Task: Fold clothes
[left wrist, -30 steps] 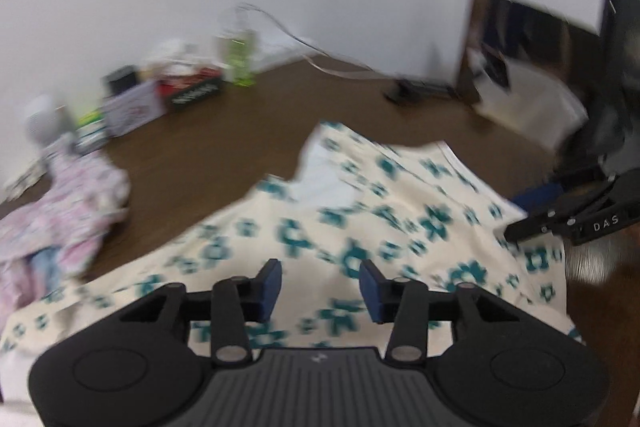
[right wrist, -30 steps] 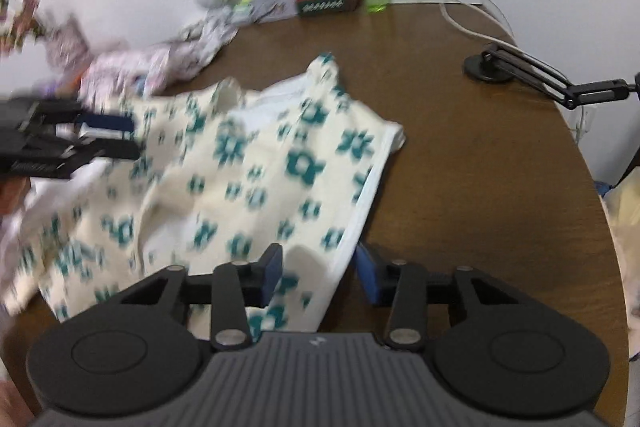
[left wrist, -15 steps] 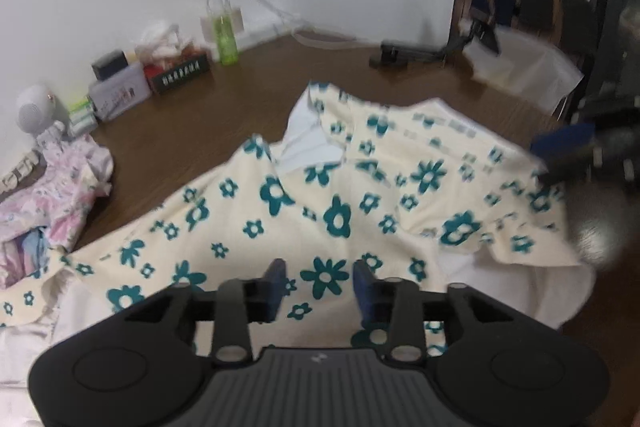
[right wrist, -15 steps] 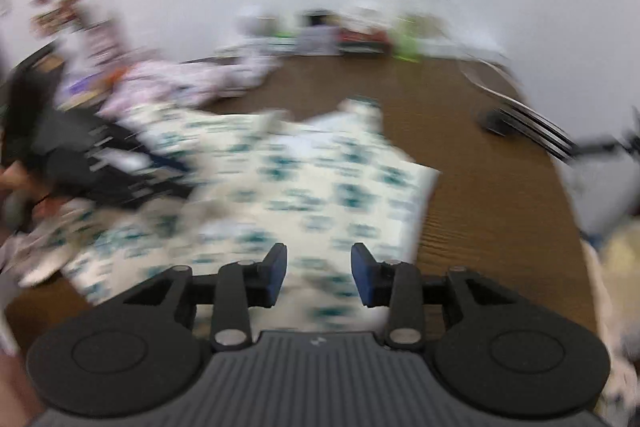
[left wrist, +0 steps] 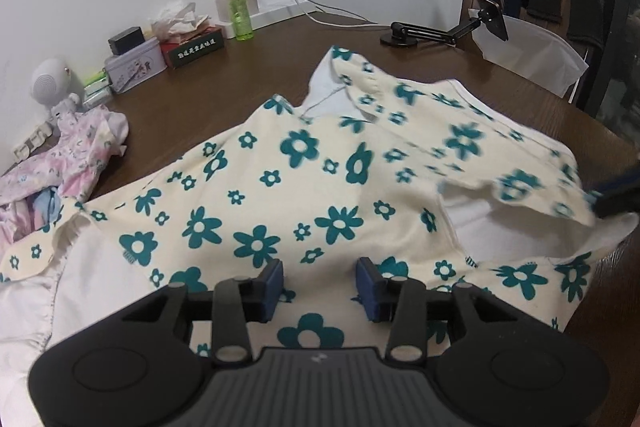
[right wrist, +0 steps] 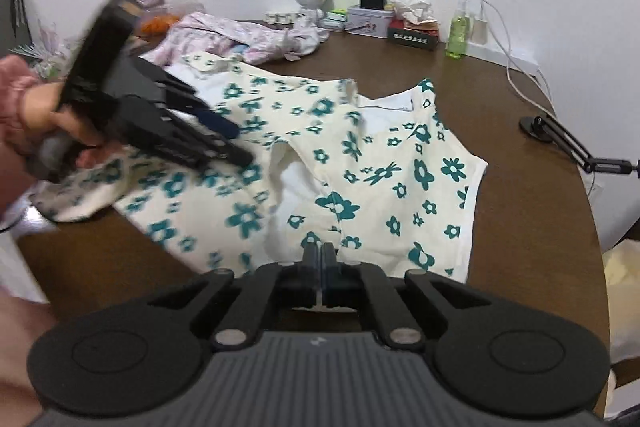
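Note:
A cream garment with teal flowers lies spread on the brown table; it also shows in the right wrist view. My left gripper is open, its fingers just above the cloth near its front part; it also shows in the right wrist view, over the garment's left side. My right gripper is shut on the garment's near hem and appears blurred at the right edge of the left wrist view.
A pile of pink clothes lies at the table's far left. Along the wall stand a tin, a tissue box, a green bottle and a charger. A black phone arm sits at the right edge.
My right gripper has closed on the garment's near hem. My left gripper has opened a little wider and come lower over the cloth.

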{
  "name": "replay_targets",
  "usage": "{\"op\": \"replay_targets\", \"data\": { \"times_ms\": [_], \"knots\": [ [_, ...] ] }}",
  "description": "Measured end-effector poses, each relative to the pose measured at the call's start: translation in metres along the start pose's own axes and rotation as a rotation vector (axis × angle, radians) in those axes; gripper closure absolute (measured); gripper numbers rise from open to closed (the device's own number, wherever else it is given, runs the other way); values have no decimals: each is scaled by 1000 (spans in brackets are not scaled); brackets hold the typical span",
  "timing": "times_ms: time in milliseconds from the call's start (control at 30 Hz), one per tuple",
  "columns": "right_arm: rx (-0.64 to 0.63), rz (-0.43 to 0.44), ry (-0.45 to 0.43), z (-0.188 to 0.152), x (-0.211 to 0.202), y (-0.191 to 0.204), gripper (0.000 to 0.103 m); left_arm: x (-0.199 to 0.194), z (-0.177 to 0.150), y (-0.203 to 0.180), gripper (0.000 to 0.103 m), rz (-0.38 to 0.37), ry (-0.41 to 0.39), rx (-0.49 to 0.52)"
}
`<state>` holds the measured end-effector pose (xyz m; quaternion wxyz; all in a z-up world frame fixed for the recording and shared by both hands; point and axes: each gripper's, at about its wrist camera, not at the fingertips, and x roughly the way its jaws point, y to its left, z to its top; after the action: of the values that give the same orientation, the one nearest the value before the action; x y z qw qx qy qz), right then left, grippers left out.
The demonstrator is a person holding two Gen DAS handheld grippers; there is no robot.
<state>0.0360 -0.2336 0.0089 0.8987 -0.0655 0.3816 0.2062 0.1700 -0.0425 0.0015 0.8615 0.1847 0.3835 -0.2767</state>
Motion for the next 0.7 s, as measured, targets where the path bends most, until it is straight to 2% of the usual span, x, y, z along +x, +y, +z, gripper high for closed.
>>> {"op": "replay_targets", "data": {
  "times_ms": [100,133,167,200,300,400,500,567,700],
  "knots": [
    [8,-8,61,-10,10,-3,96,-2,-2,1,64,-6,-9,-12],
    [29,-14,58,-12,11,-4,85,-4,-3,1,64,-12,-14,-14],
    [57,-10,35,-12,9,-7,69,-7,-4,1,63,-20,-23,-17],
    [86,-3,2,-11,4,-12,63,-12,-4,2,63,-30,-35,-19],
    [142,13,-87,-3,-9,-23,62,-34,-9,6,57,-52,-80,-13],
    [137,-13,-133,17,-6,-31,64,-48,-15,10,56,-35,-88,-10],
    [131,-46,-115,50,18,-45,64,-48,-24,14,59,-21,-59,-21],
    [126,-100,-92,73,43,-56,64,-47,-31,15,69,-18,-38,-30],
    [80,-200,-32,115,106,-78,63,-46,-43,15,70,-19,-19,-36]
  ]
}}
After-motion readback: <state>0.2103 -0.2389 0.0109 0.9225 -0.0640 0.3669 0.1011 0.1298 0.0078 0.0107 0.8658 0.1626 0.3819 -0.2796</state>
